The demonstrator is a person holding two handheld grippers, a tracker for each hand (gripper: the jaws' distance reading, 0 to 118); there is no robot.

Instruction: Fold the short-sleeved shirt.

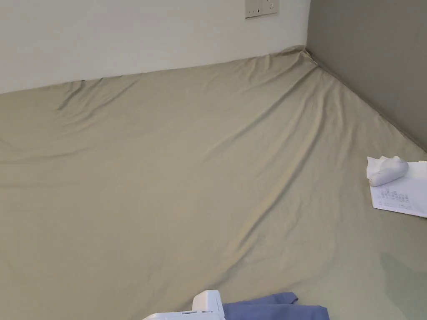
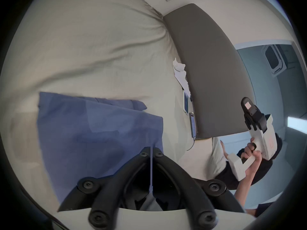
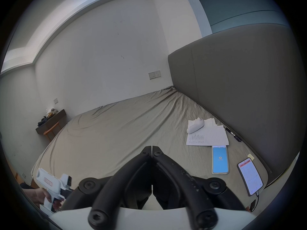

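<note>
One blue shirt (image 2: 93, 134), folded, on the bed (image 1: 175, 175) at its near edge. Left tongs (image 2: 151, 149): jaws closed, a thin strip of shirt between them. Right tongs (image 3: 152, 148): closed, empty. Two phones (image 3: 220, 160); one paper sheet (image 3: 211, 137); grey headboard (image 3: 240, 84); white walls.

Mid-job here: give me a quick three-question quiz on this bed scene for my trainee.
1. True or false: the right gripper holds the shirt.
2. What lies on the paper: A) white object B) pen C) phone
3. Fill in: two ___ lie by the headboard.

Key: 1 false, it is shut on nothing, raised off the sheet; 2 A; 3 phones.
</note>
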